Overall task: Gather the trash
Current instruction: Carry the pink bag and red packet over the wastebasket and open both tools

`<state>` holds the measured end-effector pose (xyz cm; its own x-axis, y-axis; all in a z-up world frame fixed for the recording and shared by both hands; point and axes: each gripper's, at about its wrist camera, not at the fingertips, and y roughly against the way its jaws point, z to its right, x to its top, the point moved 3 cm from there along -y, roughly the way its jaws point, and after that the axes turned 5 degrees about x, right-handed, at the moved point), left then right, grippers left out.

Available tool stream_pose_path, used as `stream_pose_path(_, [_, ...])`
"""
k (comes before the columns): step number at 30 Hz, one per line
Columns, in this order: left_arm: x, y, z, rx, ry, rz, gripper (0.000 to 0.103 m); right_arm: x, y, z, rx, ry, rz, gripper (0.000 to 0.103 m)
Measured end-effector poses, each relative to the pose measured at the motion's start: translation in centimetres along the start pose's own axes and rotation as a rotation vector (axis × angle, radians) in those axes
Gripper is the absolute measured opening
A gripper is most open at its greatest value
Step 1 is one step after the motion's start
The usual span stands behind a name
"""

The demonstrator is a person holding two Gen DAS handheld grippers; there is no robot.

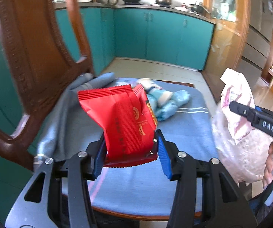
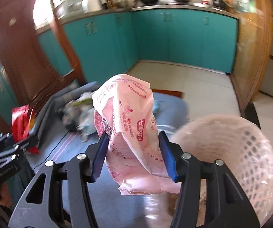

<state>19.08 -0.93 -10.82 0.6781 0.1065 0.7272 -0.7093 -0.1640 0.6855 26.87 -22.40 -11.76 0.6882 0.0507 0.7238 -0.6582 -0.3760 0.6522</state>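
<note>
Left gripper (image 1: 130, 148): jaws pinching the lower part of a red snack wrapper (image 1: 121, 117), which stands up between the blue pads above the blue-cushioned chair seat (image 1: 189, 133). Wrapper is crinkled, its serrated top edge tilted toward the carved wooden chair back (image 1: 32, 57).

Right gripper (image 2: 134, 152): jaws pinching a pink-and-white printed wrapper (image 2: 128, 129) (red lettering, crumpled, bottom end hanging below the pads). Just right of it, a white lattice waste basket (image 2: 240, 148) with a clear liner; whether the wrapper touches its rim cannot be told, the basket being blurred.

On the seat beyond the red wrapper: a light blue bundle of cloth (image 1: 166, 102) and a grey cloth (image 1: 75, 102) draped toward the chair back. A hand (image 1: 269, 163) shows at the right edge of the left wrist view, beside the basket.

Background: teal kitchen cabinets (image 1: 155, 34), pots on the counter (image 1: 174, 9).
</note>
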Motion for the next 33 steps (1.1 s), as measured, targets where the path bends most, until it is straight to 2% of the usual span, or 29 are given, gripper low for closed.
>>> stream_pose_path(6, [0.8, -0.5, 5.7, -0.146, -0.072, -0.008, 0.050, -1.2, 2.6, 6.6, -0.150, -0.128, 0.017, 0.053])
stream_pose_path(14, [1.2, -1.6, 15.0, -0.324, -0.197, -0.026, 0.050, -4.8, 2.6, 12.3, -0.253, -0.314, -0.100, 0.054])
stream_pose_path(16, [1.0, -2.0, 16.8, -0.367, -0.217, -0.045, 0.050, -5.2, 2.7, 13.5, -0.271, -0.360, -0.105, 0.055])
stream_pose_path(19, [0.4, -2.8, 19.4, -0.439, -0.249, -0.084, 0.050, -5.5, 4.0, 14.8, -0.286, -0.450, -0.046, 0.065])
stream_pose_path(21, [-0.1, -3.0, 20.8, -0.473, -0.271, -0.102, 0.050, -5.5, 5.7, 15.8, -0.258, -0.540, 0.047, 0.078])
stream_pose_path(22, [-0.5, -3.2, 21.6, -0.496, -0.289, -0.112, 0.050, -5.6, 6.3, 16.3, -0.249, -0.572, 0.081, 0.079])
stream_pose_path(24, [-1.1, -3.3, 22.7, -0.517, -0.311, -0.121, 0.056, -5.9, 7.5, 17.2, -0.244, -0.629, 0.143, 0.079])
stream_pose_path(26, [-1.5, -3.4, 23.4, -0.528, -0.321, -0.126, 0.070, -5.9, 8.2, 17.9, -0.253, -0.672, 0.185, 0.080])
stream_pose_path(27, [-1.6, -3.6, 23.6, -0.528, -0.324, -0.125, 0.071, -6.0, 8.4, 18.0, -0.246, -0.689, 0.201, 0.080])
stream_pose_path(30, [-1.8, -4.0, 23.1, -0.510, -0.325, -0.123, 0.074, -5.8, 7.7, 17.7, -0.233, -0.684, 0.187, 0.080])
stream_pose_path(33, [-1.0, -4.6, 21.1, -0.453, -0.276, -0.108, 0.080, -5.4, 6.9, 17.1, -0.223, -0.654, 0.160, 0.080])
